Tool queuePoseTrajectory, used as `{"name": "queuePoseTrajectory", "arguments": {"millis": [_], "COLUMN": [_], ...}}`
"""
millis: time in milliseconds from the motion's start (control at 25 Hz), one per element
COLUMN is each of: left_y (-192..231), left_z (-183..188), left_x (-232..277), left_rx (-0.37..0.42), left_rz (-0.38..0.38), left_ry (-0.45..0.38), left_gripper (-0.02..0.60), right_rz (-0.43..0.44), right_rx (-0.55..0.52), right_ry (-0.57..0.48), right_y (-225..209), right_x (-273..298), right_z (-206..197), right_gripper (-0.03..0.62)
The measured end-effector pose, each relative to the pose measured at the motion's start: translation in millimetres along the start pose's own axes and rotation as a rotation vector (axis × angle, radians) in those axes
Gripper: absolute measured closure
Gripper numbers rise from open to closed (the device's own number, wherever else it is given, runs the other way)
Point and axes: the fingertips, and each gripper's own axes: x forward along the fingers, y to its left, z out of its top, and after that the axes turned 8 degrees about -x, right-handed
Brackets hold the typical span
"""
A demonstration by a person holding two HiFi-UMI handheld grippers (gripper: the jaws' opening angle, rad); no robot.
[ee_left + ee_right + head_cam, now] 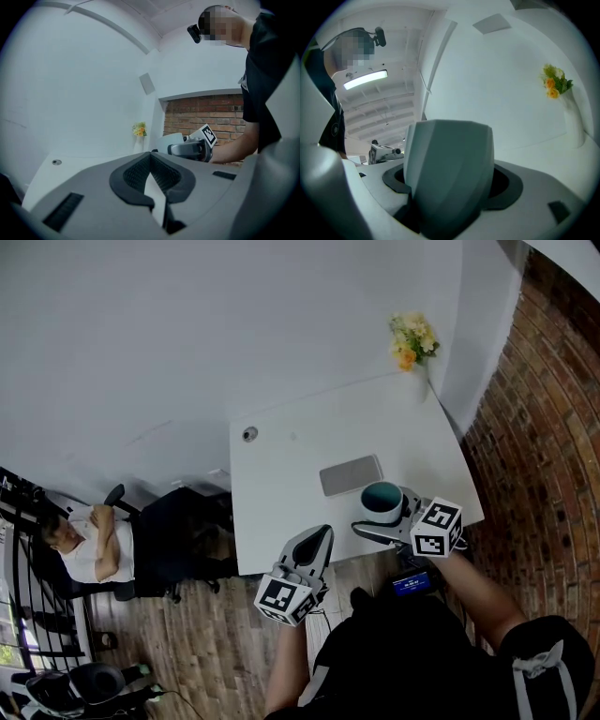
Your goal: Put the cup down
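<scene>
A pale grey faceted cup (382,495) with a teal inside hangs just above the front right part of the white table (281,484). My right gripper (384,517) is shut on it, one finger on each side. In the right gripper view the cup (447,173) fills the space between the jaws and stands upright. My left gripper (322,534) hovers at the table's front edge, left of the cup, shut with nothing in it; its pads (136,174) meet at the tips. From the left gripper view the cup (169,140) and the right gripper (190,149) show ahead to the right.
A flat grey pad (352,474) lies on the table just behind the cup. Yellow flowers (412,338) stand at the far right corner, and a round grommet (249,434) sits at the far left. A brick wall (534,427) runs along the right. A person (89,545) sits on a chair at the left.
</scene>
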Motion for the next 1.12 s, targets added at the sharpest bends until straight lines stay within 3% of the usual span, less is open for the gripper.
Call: {"name": "queuePoseTrajectory", "arguments": {"millis": [360, 520, 760, 1120], "left_y": [38, 54, 70, 82], "left_z": [9, 1, -5, -7], "left_x": [5, 10, 12, 3], "left_rx": [-0.023, -0.03, -0.043, -0.06], "left_rz": [0.057, 0.077, 0.102, 0.174], "left_ry": [-0.014, 0.006, 0.018, -0.001], "left_gripper": [0.574, 0.573, 0.573, 0.572], "right_rz": [-0.047, -0.053, -0.127, -0.174], "right_rx": [-0.028, -0.031, -0.03, -0.201], "right_ry": [0.014, 0.044, 0.105, 0.176], "right_y": [-76, -108, -154, -173], "right_x": [69, 110, 161, 185], "right_z": [-6, -31, -74, -112], "right_gripper": [0.189, 0.189, 0.189, 0.189]}}
